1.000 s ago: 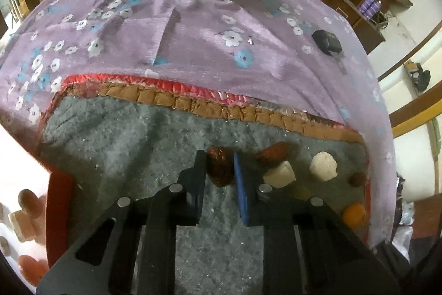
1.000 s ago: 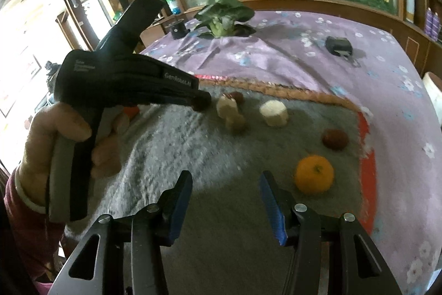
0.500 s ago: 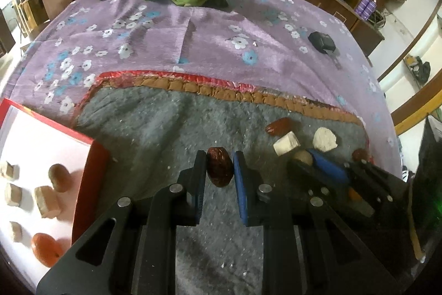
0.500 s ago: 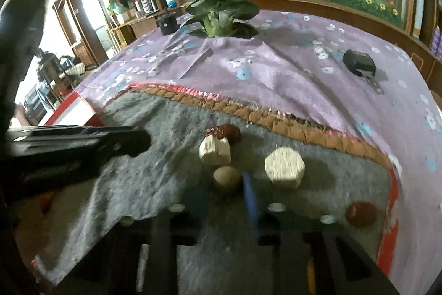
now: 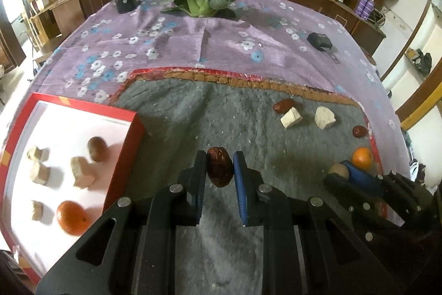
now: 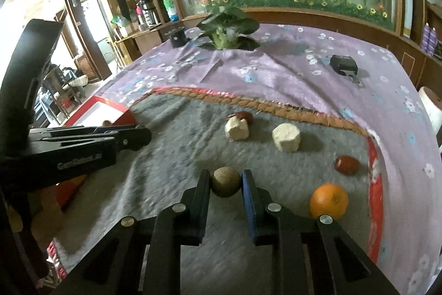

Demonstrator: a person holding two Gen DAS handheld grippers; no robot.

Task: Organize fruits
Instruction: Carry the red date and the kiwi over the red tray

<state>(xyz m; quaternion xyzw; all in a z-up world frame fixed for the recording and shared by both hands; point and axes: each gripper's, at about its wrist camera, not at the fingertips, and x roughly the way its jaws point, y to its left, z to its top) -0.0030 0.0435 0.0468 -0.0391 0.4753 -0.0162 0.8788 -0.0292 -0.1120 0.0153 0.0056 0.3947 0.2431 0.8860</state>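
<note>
At the far left lies a shallow red-rimmed box with a white floor, holding pale chunks, a small brown round fruit and a bright orange. Just right of it, over the grey felt mat, the left gripper is clamped on a dark red wrinkled date, both pads pressing its sides. Farther right on the mat, toward its far edge, rest another red date touching a pale cube-shaped chunk, then a larger pale faceted chunk. Nearer, the right gripper is closed on a round tan-brown fruit, held between its pads. To its right sit a glossy red date and a second orange, near the mat's red right border.
</note>
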